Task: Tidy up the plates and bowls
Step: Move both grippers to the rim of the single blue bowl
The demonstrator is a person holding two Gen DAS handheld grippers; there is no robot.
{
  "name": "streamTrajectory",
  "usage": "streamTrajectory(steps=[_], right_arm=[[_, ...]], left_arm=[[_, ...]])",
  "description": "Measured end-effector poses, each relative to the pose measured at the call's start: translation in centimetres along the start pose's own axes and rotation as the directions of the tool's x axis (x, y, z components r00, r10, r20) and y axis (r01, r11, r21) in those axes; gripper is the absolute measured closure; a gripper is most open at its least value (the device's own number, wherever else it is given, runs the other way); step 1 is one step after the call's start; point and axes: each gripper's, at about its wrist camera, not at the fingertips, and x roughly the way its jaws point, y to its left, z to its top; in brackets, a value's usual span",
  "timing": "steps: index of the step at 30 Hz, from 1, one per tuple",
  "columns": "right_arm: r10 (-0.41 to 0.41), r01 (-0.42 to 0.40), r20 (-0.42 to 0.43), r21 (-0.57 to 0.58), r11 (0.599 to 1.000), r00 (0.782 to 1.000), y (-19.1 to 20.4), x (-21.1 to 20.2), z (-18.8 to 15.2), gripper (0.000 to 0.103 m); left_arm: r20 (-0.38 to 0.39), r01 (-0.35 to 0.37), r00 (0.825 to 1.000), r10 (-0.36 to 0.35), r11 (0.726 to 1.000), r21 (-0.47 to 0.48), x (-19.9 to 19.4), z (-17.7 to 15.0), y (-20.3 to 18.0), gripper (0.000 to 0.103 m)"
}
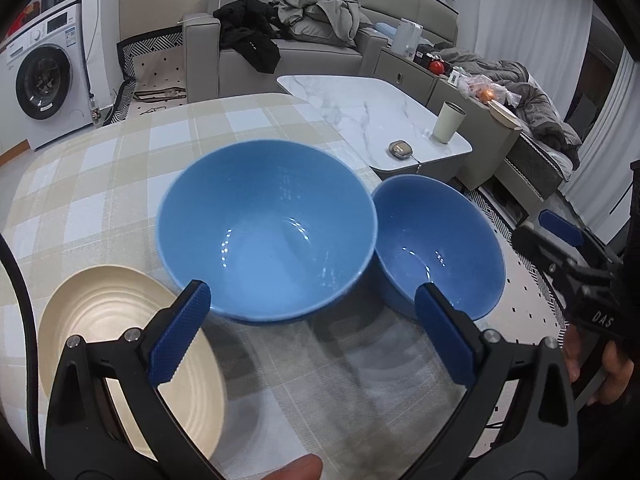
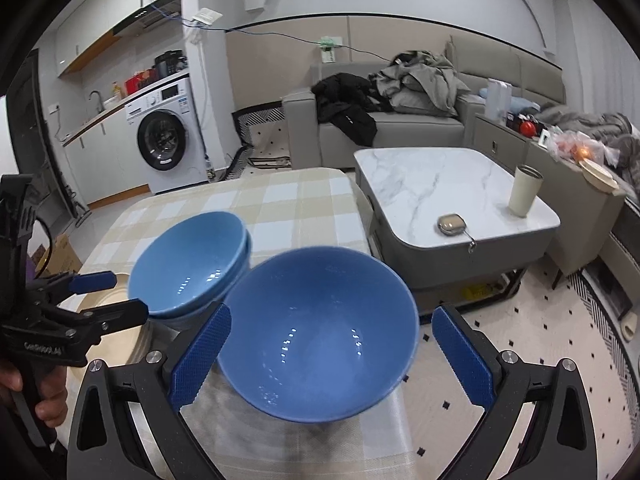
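Two blue bowls sat close together on the checked table [image 1: 100, 168], the stacked bowls [image 1: 266, 228] on the left and the single bowl [image 1: 438, 246] on the right, near the table's edge. A cream plate [image 1: 120, 352] lay at the near left. The left gripper [image 1: 312, 332] and right gripper [image 2: 332, 356] both had their jaws wide open, holding nothing. The bowls looked hard, shiny and slippery (probably breakable), so the thin rim seemed the best place to pinch.

Grey sofa [image 2: 400, 128], marble coffee table [image 2: 452, 188], washing machine [image 2: 164, 140], white walls
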Motion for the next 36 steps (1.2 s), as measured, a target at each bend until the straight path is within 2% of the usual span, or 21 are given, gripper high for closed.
streamTrajectory(steps=[9, 11, 13, 18, 24, 29, 36], right_arm=[[-0.016, 0.017, -0.007, 0.087, 0.996, 1.000, -3.7, 0.0, -0.7, 0.001], [-0.010, 0.012, -0.014, 0.097, 0.995, 1.000, -4.1, 0.2, -0.8, 0.001], [-0.014, 0.016, -0.028, 0.098, 0.995, 1.000, -4.4, 0.5, -1.0, 0.001], [0.011, -0.006, -0.053, 0.104, 0.995, 0.999, -4.6, 1.6, -1.3, 0.002], [0.041, -0.033, -0.079, 0.105, 0.994, 0.996, -4.4, 2.9, -1.6, 0.018], [0.054, -0.045, -0.088, 0.096, 0.994, 0.995, -4.0, 3.5, -1.8, 0.019], [0.051, -0.042, -0.092, 0.102, 0.994, 0.994, -4.3, 4.0, -2.1, 0.029]], left_arm=[[-0.015, 0.037, 0.999, -0.037, 0.999, 0.019, 1.0, -0.1, -2.0, 0.002], [-0.010, 0.060, 0.998, -0.060, 0.998, 0.025, 1.0, -0.3, -2.3, 0.006], [-0.019, 0.091, 0.996, -0.091, 0.996, 0.026, 1.2, -0.3, -2.4, 0.016], [-0.037, 0.133, 0.990, -0.133, 0.991, 0.017, 1.8, -0.3, -2.9, 0.031], [-0.055, 0.142, 0.989, -0.140, 0.989, 0.030, 1.9, -0.5, -3.9, 0.043], [-0.068, 0.154, 0.986, -0.150, 0.987, 0.044, 2.0, -0.7, -4.6, 0.047], [-0.102, 0.162, 0.982, -0.158, 0.986, 0.036, 3.2, -1.0, -5.4, 0.052]])
